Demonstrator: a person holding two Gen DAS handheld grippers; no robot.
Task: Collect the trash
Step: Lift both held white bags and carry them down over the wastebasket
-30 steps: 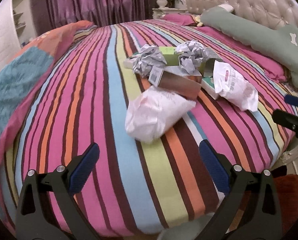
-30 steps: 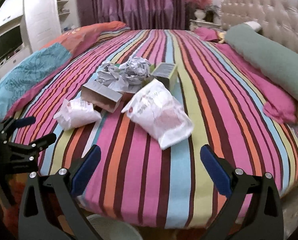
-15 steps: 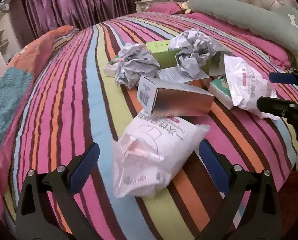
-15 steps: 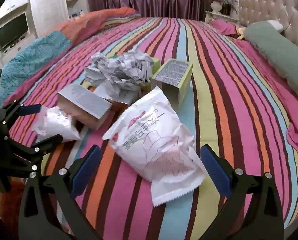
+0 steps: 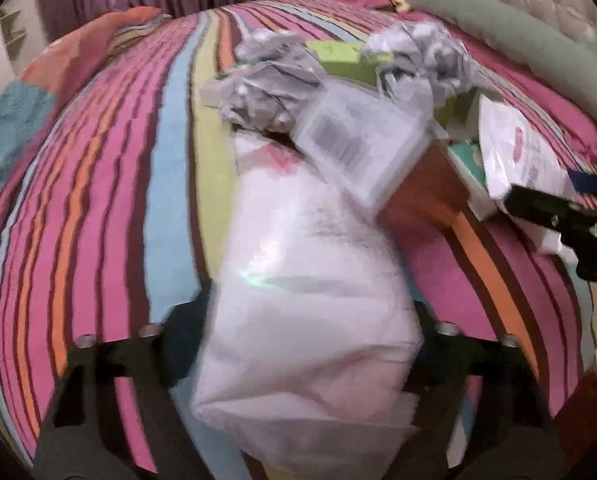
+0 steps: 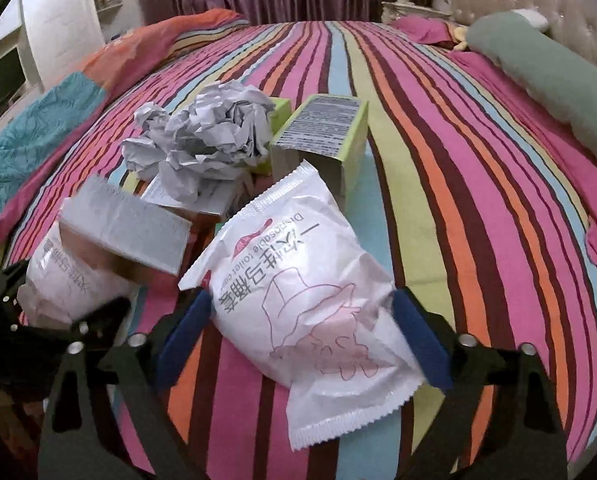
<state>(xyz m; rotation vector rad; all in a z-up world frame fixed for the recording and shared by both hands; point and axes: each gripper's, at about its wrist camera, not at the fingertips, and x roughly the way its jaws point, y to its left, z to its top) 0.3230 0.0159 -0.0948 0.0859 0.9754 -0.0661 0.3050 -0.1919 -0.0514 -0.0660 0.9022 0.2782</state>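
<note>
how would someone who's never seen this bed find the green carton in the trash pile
On the striped bed, find the trash pile near the front edge. Behind the white printed packet and right of the crumpled grey paper stands the green carton. It is the only lime-edged box whose top panel is covered in fine print.

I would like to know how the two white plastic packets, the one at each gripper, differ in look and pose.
The packet at the right gripper lies flat, printed face up, its text and line drawing sharp; the packet at the left gripper looks puffed and blurred, its print faint. The left packet has the silver box leaning on it; the right packet carries nothing. Both are white, on the striped bedspread, between gripper fingers.
</note>
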